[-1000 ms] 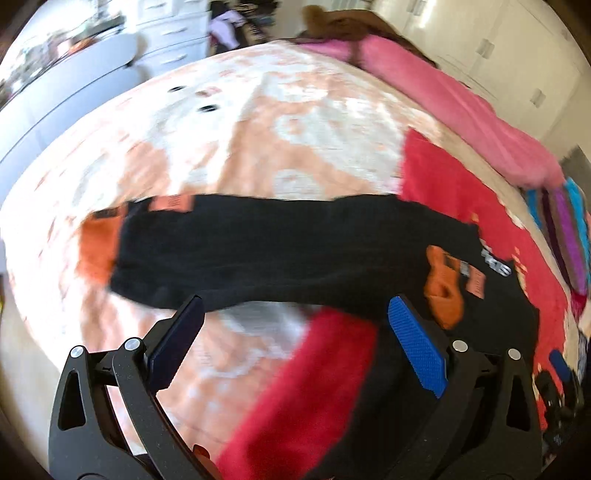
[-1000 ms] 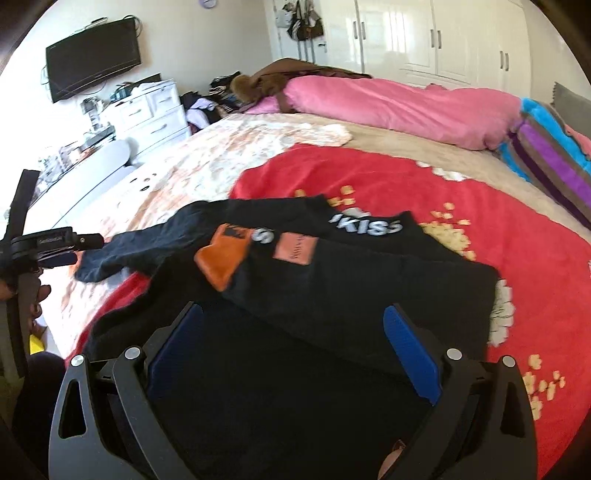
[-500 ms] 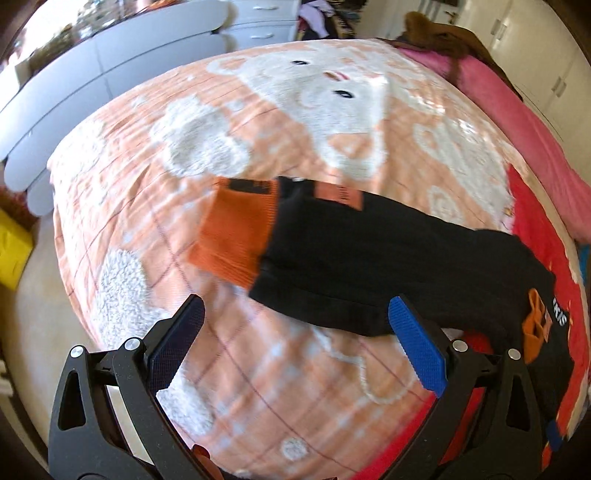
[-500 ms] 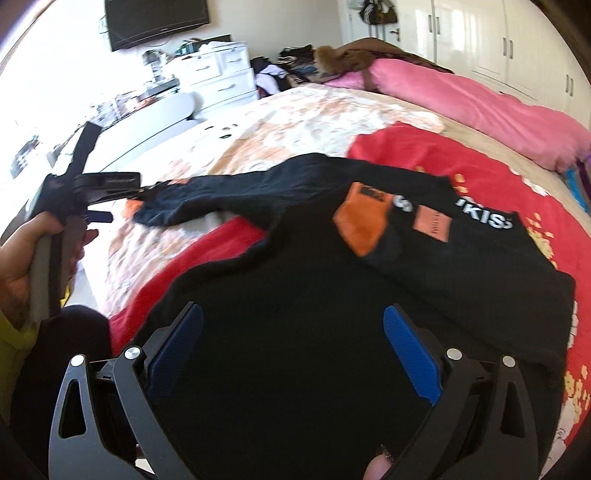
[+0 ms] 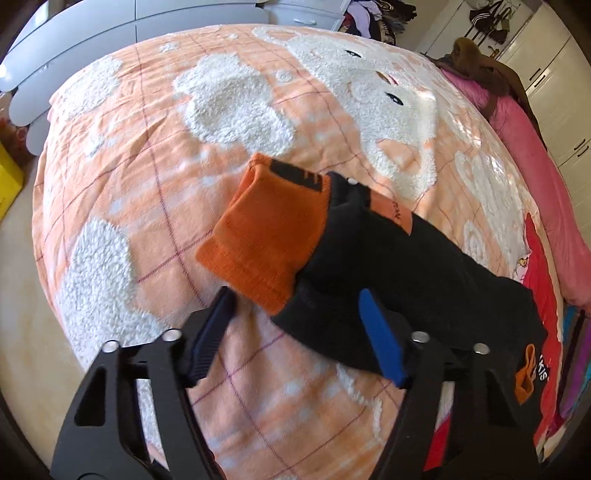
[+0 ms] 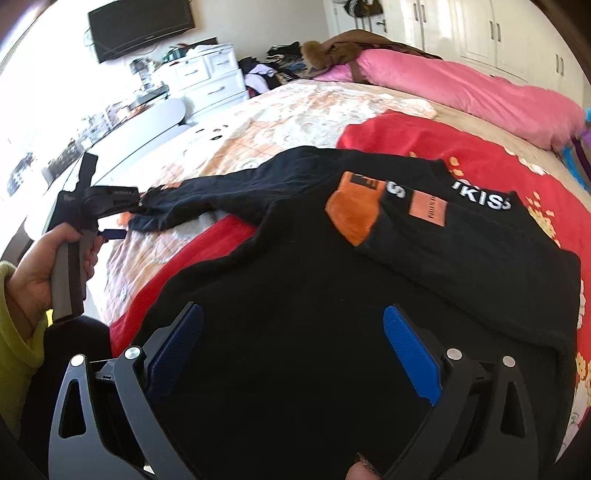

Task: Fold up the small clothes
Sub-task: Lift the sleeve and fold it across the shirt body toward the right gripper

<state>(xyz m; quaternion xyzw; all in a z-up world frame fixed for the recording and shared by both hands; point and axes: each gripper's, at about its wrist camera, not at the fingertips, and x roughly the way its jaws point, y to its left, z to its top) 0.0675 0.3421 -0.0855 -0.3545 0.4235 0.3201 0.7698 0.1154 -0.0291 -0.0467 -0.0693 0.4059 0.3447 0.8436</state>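
A black sweater with white lettering lies spread on the bed. One sleeve is folded over its chest, orange cuff up. The other sleeve stretches out over the peach blanket and ends in an orange cuff. My left gripper points down at that sleeve end, jaws closing, with the near edge of cuff and sleeve between the pads, which have not closed onto the cloth. The right wrist view shows it too, left gripper in a hand at the sleeve tip. My right gripper hangs open over the sweater's body, holding nothing.
A peach blanket with white bear shapes covers the bed's near end, a red blanket lies under the sweater. A pink duvet lies along the far side. White drawers and a TV stand beyond the bed's edge.
My left gripper has travelled along the outstretched sleeve to its orange cuff, dropped lower, and its jaws have narrowed. The right gripper has shifted over the sweater's body and stayed open.
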